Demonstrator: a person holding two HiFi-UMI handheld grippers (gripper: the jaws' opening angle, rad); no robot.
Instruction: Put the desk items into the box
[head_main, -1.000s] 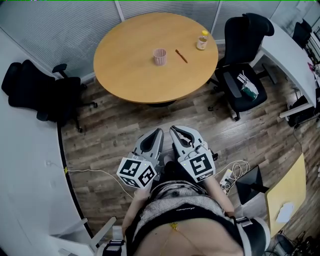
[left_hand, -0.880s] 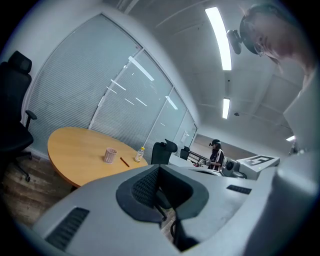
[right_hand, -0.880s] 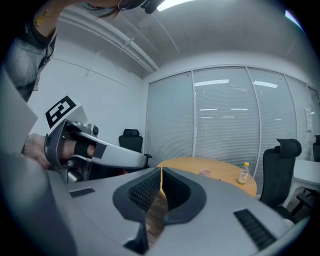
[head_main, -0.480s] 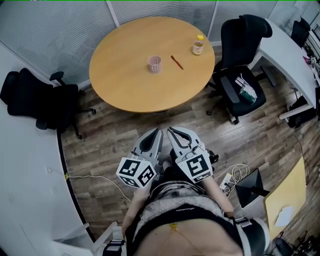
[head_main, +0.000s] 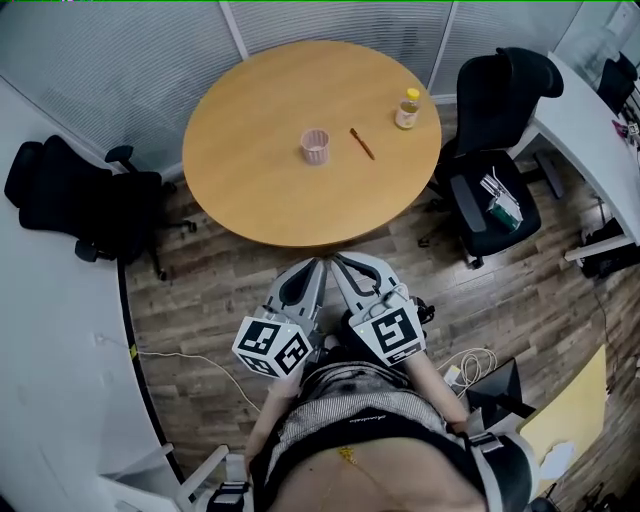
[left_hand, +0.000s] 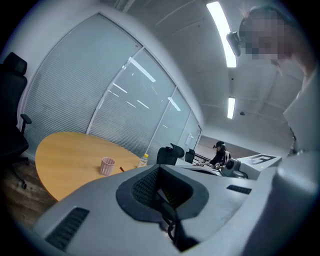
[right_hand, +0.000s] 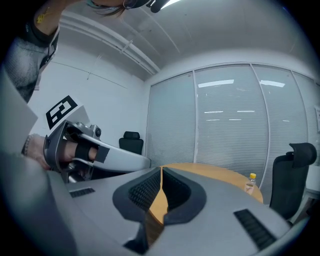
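The three desk items lie on the round table (head_main: 250, 190), well apart from both grippers. The cup (head_main: 316, 146) stands near the middle of the table. The pencil (head_main: 362, 143) lies just beside it on the right, not touching it. The bottle (head_main: 407, 108) stands upright near the far right edge.

The left gripper (head_main: 312, 270) and the right gripper (head_main: 345, 268) are not over the table. They are held side by side in front of its near edge, above the floor (head_main: 210, 300) and close to the person's body. Their tips point toward the table and are near each other.

In the left gripper view the two pads of the left gripper (left_hand: 159, 172) meet, and nothing is between them. Past them the cup (left_hand: 107, 165), the pencil (left_hand: 122, 169) and the bottle (left_hand: 143, 160) show far away on the table (left_hand: 65, 155). In the right gripper view the jaws of the right gripper (right_hand: 161, 171) are closed to a very thin slit and hold nothing. Only the table (right_hand: 210, 172) shows through the slit, and the bottle (right_hand: 250, 183) stands far off to the right.

The table has a smooth top of light brown wood. The cup is pink, round and ribbed on its side. The pencil is thin and reddish brown. The bottle is small and clear, with a yellow cap. The pads of the jaws are black with a fine grid texture, set in smooth grey shells. The floor is of dark wooden planks.
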